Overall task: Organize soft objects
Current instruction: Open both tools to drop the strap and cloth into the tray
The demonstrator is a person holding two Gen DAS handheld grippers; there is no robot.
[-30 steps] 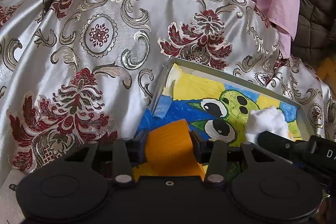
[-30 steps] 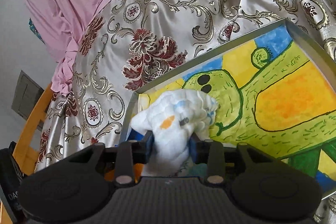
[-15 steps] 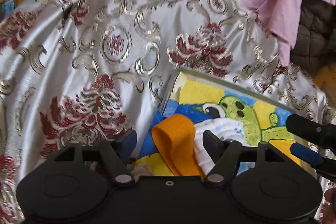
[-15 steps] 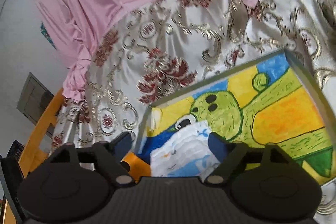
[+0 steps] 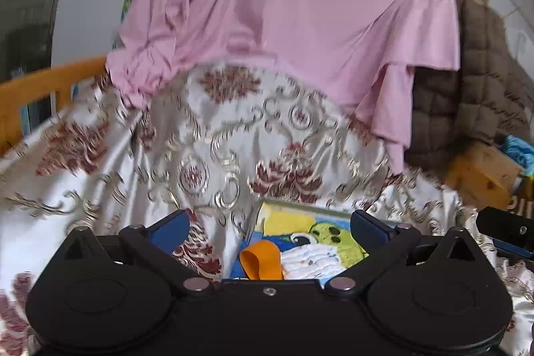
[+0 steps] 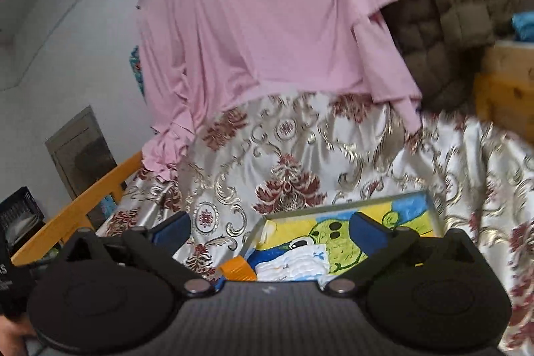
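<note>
A folded orange cloth (image 5: 260, 260) and a folded white printed cloth (image 5: 310, 260) lie side by side in a grey tray (image 5: 300, 208) with a colourful cartoon lining. Both also show in the right wrist view: the orange cloth (image 6: 237, 269), the white cloth (image 6: 293, 264), the tray (image 6: 333, 210). My left gripper (image 5: 268, 231) is open and empty, raised above the cloths. My right gripper (image 6: 268, 227) is open and empty, also raised above them. Part of the right gripper (image 5: 505, 231) shows at the right edge of the left wrist view.
The tray rests on a silver brocade cover with red flowers (image 5: 213, 155). A pink sheet (image 5: 300, 15) drapes behind it, a brown quilted blanket (image 5: 484, 72) at the right. An orange wooden rail (image 5: 43, 85) runs at the left, a wooden block (image 5: 484, 175) at the right.
Both grippers opened, letting go of the orange cloth and the white cloth into the tray, then pulled back and up away from them.
</note>
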